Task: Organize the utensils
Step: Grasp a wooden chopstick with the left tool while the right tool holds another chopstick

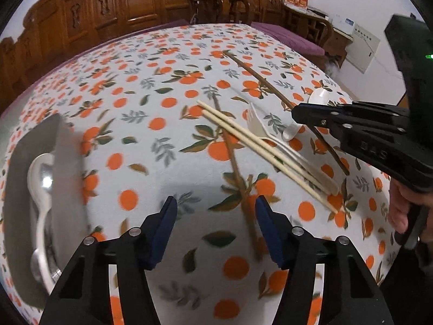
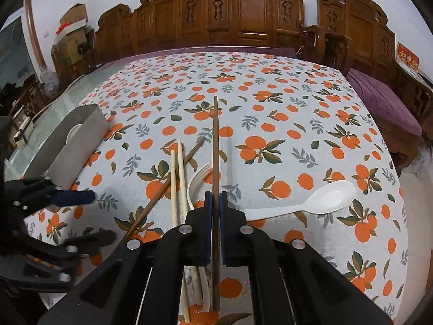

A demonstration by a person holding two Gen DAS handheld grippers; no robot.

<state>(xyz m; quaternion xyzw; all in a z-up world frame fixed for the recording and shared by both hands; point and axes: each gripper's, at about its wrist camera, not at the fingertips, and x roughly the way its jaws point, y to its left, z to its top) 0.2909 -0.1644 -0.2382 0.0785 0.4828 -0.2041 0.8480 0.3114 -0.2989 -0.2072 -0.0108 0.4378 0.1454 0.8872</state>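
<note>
Orange-print tablecloth (image 2: 270, 113), right gripper (image 2: 215, 197) pinching one dark chopstick (image 2: 215, 140) near its end, left gripper (image 1: 215, 208) wide open; that chopstick could easily pivot and slip.

— What's the cloth (image 2: 270, 113) on the worktop like?
— White, printed with orange fruit and green and grey leaves.
— And the chopsticks?
— One pair (image 2: 177, 178) is pale cream; the other two sticks (image 2: 215, 146) are dark brown.
— The fork (image 1: 266, 132) and big spoon (image 2: 319, 200)?
— White. The tray (image 2: 81, 135) is grey, its spoon (image 1: 40, 178) shiny silver.
— The claws?
— Black with blue pads (image 1: 165, 230).
</note>
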